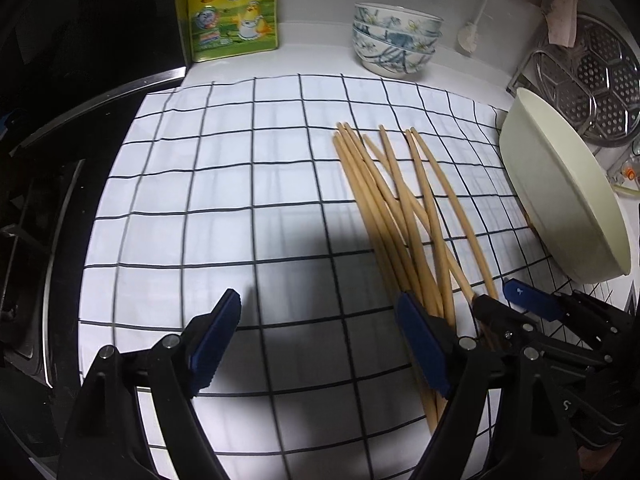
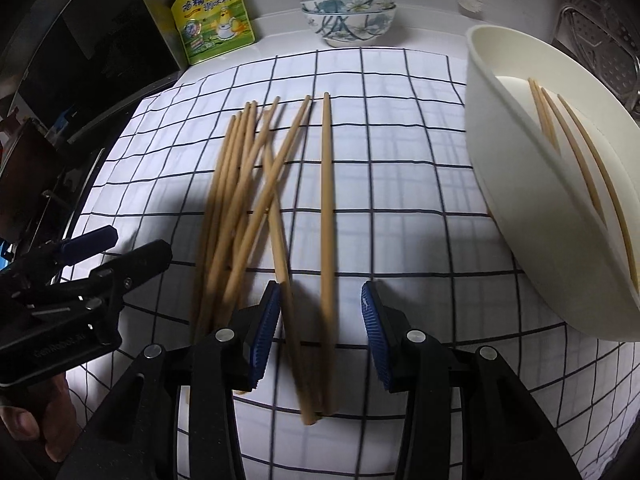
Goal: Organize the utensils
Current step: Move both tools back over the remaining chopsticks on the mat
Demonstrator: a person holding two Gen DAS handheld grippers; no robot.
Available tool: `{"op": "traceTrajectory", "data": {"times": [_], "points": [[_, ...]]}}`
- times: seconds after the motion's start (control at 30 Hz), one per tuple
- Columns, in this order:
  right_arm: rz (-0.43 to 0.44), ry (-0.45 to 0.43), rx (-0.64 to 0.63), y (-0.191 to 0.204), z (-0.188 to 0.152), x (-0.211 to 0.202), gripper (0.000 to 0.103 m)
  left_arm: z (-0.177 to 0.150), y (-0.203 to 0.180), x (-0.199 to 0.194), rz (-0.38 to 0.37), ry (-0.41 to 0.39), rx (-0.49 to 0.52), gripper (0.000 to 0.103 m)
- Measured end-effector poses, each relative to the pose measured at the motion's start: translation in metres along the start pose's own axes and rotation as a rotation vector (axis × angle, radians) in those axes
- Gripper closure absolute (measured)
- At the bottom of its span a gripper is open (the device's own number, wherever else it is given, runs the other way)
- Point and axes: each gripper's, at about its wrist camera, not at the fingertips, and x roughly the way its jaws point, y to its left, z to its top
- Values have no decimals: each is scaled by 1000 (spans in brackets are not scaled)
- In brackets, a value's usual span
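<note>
Several wooden chopsticks (image 1: pixel 384 200) (image 2: pixel 240 184) lie in a loose fan on a white checked cloth (image 1: pixel 240 180) (image 2: pixel 400 160). My right gripper (image 2: pixel 320 292) stands open low over the cloth. The near ends of two chopsticks (image 2: pixel 326 220) lie between its blue pads (image 2: pixel 262 336), not pinched. My left gripper (image 1: pixel 318 304) is open wide over bare cloth, and the bundle passes under its right finger (image 1: pixel 424 344). A tilted cream bowl (image 1: pixel 560 200) (image 2: pixel 520 200) at the right holds three chopsticks (image 2: pixel 568 140). Each gripper shows in the other's view, the right gripper (image 1: pixel 504 294) and the left gripper (image 2: pixel 128 248).
At the back stand a yellow seasoning pouch (image 1: pixel 232 12) (image 2: pixel 212 16) and stacked floral bowls (image 1: pixel 396 36) (image 2: pixel 348 8). A perforated steel steamer plate (image 1: pixel 600 80) leans behind the cream bowl. A dark stove (image 1: pixel 32 220) borders the cloth on the left. A person's hand (image 2: pixel 40 420) holds the left gripper.
</note>
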Motion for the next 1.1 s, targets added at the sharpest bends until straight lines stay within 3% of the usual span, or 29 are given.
{"op": "traceTrajectory", "data": {"times": [0.37, 1.1], "points": [[0, -19, 30, -16, 0, -4, 63, -6, -12, 10, 0, 25, 17, 24], [-1, -24, 42, -23, 1, -4, 63, -6, -22, 19, 120, 38, 37, 20]]}}
